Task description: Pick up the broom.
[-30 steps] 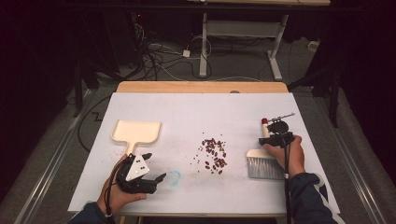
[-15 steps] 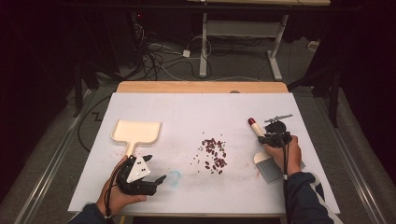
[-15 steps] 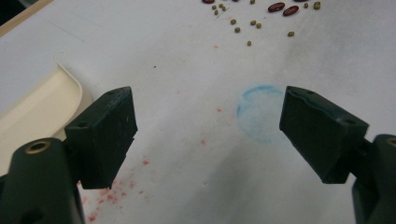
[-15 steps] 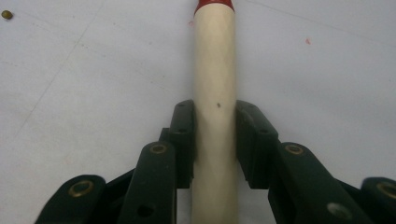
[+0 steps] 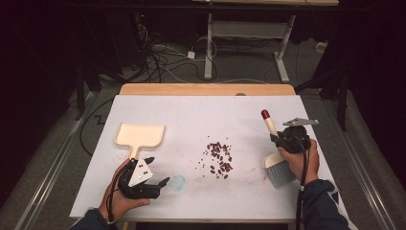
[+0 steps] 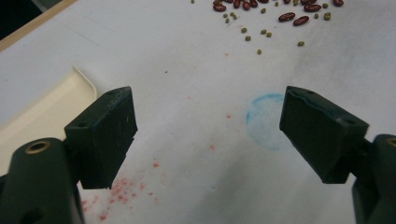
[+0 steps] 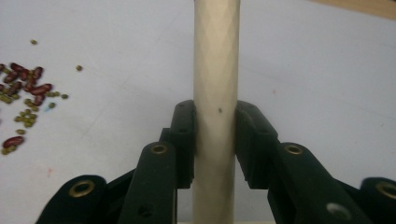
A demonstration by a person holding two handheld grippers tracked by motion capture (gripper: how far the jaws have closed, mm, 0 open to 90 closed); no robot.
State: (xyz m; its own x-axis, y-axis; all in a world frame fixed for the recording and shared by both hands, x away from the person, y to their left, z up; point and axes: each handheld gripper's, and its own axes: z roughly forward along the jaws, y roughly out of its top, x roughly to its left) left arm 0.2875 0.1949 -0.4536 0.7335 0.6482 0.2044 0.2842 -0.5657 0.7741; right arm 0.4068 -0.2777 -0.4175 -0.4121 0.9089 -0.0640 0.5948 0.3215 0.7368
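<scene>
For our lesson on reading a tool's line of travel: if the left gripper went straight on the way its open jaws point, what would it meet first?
Judging by the left gripper view, the left gripper would first cross the blue smudge on the white table cover, then likely reach the scattered beans; depth is unclear.

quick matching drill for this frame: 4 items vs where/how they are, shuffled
Items:
1. brush
2. dustpan
3. beans
4. left gripper

States:
A. scattered mid-table
B. open, nothing between the jaws
C. lying flat at the table's left, untouched
D. handle clamped in the right gripper

Pairs: 1-D, 2-C, 3-A, 4-B
</scene>
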